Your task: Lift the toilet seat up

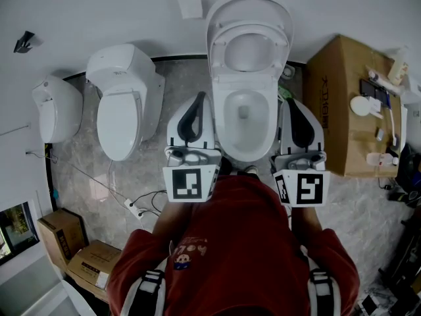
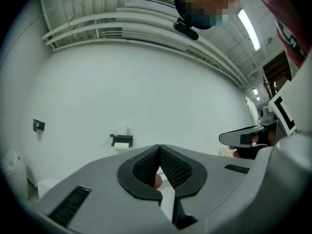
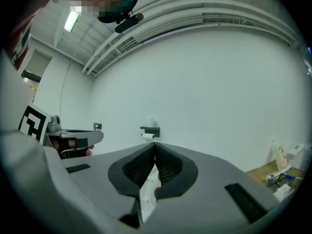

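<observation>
Looking steeply down on a white ceramic toilet bowl (image 1: 229, 127), its white plastic toilet seat (image 1: 248, 27) stands raised against the white lid (image 1: 250, 0) at the back. The grey left gripper (image 1: 199, 99) and grey right gripper (image 1: 294, 103) flank the bowl, held level, each with jaws clenched together on nothing.

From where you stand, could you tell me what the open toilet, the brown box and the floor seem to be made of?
Open toilet: likely glazed ceramic, white, smooth, with a soft sheen.
Brown box: cardboard, by its matte tan faces and folded edges.
Floor: polished stone or stone-look tile, judging by the grey mottled veining; which one is unclear.
</observation>
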